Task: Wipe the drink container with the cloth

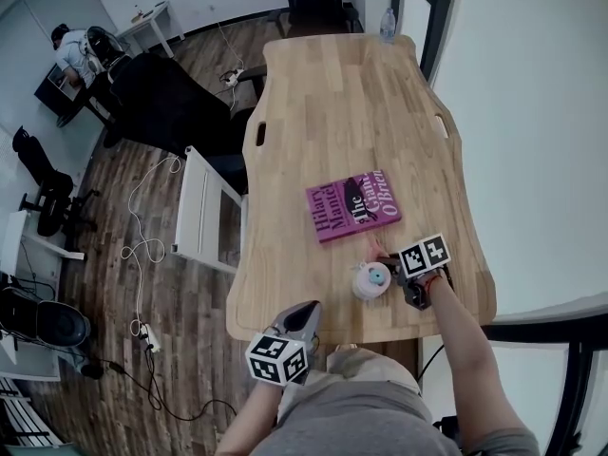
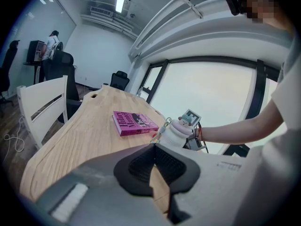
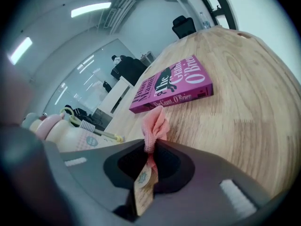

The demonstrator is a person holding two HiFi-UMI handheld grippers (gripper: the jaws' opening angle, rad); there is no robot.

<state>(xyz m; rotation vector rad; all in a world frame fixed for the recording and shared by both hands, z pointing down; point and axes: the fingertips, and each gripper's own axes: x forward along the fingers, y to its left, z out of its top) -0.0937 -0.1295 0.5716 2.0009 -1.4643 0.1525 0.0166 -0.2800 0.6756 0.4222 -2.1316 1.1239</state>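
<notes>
A small pale pink drink bottle (image 1: 370,280) with a teal cap stands near the front edge of the wooden table (image 1: 351,103). It shows in the left gripper view (image 2: 176,133) and at the left of the right gripper view (image 3: 70,133). My right gripper (image 1: 397,266) sits just right of the bottle, shut on a bunched pink cloth (image 3: 154,126) whose tag hangs between the jaws. My left gripper (image 1: 306,313) is at the table's front edge, left of the bottle, shut with nothing in it (image 2: 153,147).
A magenta book (image 1: 352,204) lies flat just beyond the bottle. A white chair (image 1: 204,207) and a black office chair (image 1: 171,103) stand at the table's left side. A water bottle (image 1: 388,24) stands at the far end. A person (image 1: 71,55) is far back left.
</notes>
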